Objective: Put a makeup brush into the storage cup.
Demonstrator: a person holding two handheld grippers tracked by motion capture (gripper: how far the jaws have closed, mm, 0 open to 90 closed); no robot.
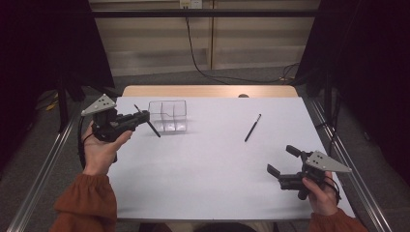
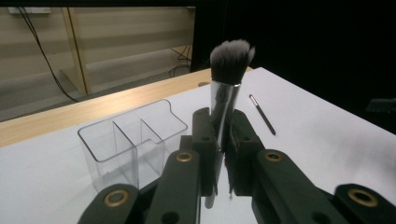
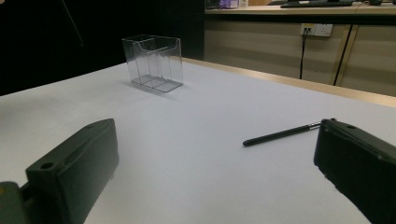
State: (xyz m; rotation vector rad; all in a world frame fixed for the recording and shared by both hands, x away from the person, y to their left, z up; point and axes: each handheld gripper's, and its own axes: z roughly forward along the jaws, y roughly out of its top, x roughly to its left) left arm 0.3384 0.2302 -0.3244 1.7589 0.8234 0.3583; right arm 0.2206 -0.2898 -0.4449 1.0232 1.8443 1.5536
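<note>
Now your left gripper clamps the brush; next, lower it into the clear organizer. Right gripper waits with jaws apart.

A laboratory recording station. The white-covered table stands between metal frame rails and black curtains, on a grey carpeted floor. A black cable runs down the panelled wall from a wall socket.
</note>
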